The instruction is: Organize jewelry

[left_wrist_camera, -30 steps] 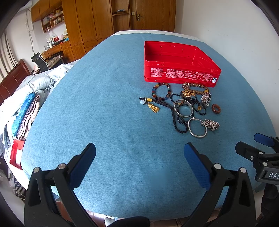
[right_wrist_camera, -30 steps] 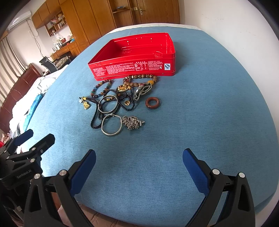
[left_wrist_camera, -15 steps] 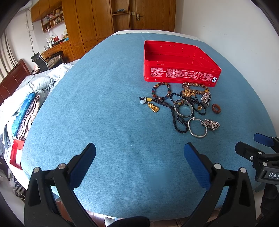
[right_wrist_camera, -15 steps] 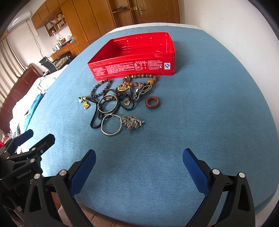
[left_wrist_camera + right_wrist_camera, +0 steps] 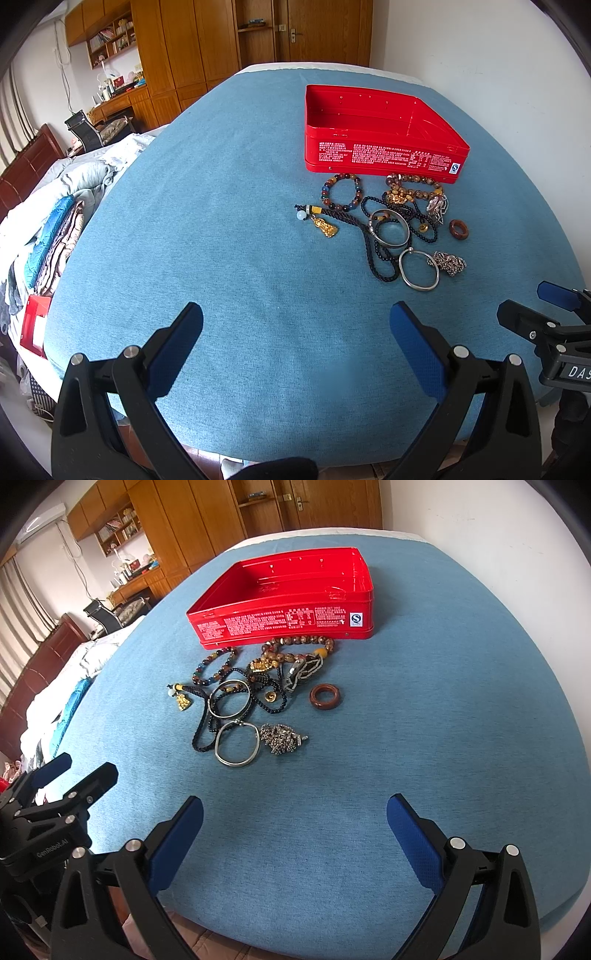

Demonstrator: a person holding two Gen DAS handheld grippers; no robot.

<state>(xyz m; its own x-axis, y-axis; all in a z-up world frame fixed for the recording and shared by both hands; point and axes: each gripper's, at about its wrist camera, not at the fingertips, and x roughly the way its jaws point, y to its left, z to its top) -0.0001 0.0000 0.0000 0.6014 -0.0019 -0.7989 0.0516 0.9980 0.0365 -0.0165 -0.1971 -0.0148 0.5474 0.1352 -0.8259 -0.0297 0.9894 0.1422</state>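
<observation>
Now both grippers, left (image 5: 295,328) and right (image 5: 294,819), hover jaws spread, well short of the red tin (image 5: 284,622). Jewelry pile (image 5: 255,698) hugs the tin's near wall; bare blue cloth (image 5: 443,720) lies beside it.

Glossy red metal tin (image 5: 384,157), matt blue cloth (image 5: 229,236), shiny silver bangle (image 5: 236,745).

A round table covered in blue fabric (image 5: 207,229) carries an open, empty red rectangular metal tin (image 5: 384,158). Just in front of the tin lies a tangled cluster of beaded bracelets, silver bangles and dark cords (image 5: 388,225).

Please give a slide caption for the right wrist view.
Open right tool faces jewelry pile before empty red tin.
</observation>
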